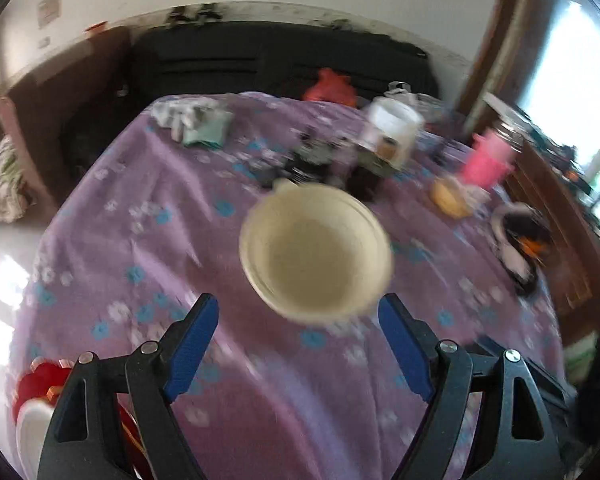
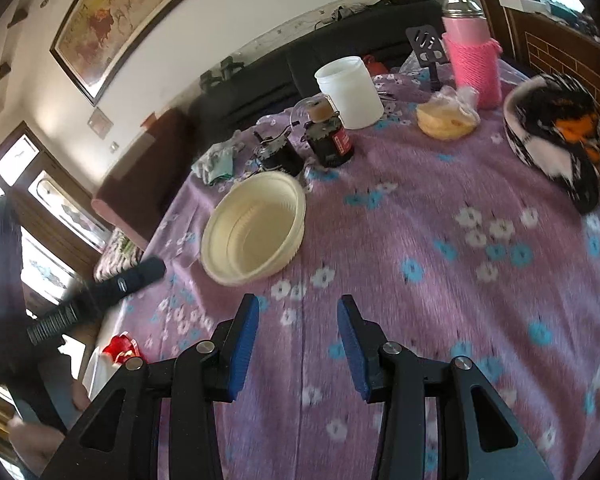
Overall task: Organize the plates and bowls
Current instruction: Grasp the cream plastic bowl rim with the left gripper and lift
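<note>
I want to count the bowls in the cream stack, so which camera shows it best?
The right wrist view: the cream bowl stack is sharper there, seen obliquely, so nested rims and ribbed inner wall show. The left wrist view has it larger, centred ahead of the open left gripper, but motion-blurred.

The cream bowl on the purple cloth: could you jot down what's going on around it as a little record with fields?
surface: table under a purple flowered cloth
cream bowl: upright on the cloth; appears to be nested bowls
left tool: open, its tips near the bowl's edge, nothing held
right tool: open, over bare cloth, nothing held
behind the bowl: dark bottle, white jar
far right: pink flask
</note>
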A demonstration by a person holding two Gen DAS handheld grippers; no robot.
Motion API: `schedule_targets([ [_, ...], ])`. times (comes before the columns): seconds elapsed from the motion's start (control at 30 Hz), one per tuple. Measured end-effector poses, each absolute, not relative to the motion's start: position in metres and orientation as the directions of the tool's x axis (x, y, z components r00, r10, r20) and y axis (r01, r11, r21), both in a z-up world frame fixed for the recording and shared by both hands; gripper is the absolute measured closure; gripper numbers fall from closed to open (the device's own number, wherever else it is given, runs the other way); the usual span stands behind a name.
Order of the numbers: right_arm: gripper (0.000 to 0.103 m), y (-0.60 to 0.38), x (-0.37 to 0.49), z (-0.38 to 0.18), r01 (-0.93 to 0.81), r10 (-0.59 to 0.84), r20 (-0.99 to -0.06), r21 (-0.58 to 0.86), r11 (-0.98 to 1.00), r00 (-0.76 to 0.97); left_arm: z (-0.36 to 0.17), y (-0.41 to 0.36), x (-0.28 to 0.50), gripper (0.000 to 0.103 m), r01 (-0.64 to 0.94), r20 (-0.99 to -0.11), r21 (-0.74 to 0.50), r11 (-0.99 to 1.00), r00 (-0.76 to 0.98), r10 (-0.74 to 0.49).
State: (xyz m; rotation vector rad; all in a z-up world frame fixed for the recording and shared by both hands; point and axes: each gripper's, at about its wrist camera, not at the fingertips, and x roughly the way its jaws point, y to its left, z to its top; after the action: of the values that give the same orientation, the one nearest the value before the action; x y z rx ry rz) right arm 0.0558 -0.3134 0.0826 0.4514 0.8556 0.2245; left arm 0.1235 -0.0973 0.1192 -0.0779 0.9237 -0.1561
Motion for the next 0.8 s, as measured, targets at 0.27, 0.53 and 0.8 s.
schedule_targets([
  [0.27, 0.059, -0.301, 0.117, 0.065, -0.005, 0.378, -0.704, 0.469, 0.883, 0.602, 0.078, -0.085, 0.195, 0.040, 0.012, -0.870, -0.164, 0.986, 0.470, -0.151],
  [0.53, 0.059, -0.286, 0.150, 0.047, 0.003, 0.373, -0.737, 0.454, 0.891, 0.564, 0.047, -0.086, 0.220, 0.057, 0.001, -0.898, -0.161, 0.987, 0.414, -0.147],
  [0.8, 0.086, -0.281, 0.155, 0.040, -0.001, 0.367, -0.742, 0.443, 0.897, 0.561, 0.043, -0.097, 0.211, 0.075, 0.015, -0.905, -0.155, 0.988, 0.399, -0.148],
])
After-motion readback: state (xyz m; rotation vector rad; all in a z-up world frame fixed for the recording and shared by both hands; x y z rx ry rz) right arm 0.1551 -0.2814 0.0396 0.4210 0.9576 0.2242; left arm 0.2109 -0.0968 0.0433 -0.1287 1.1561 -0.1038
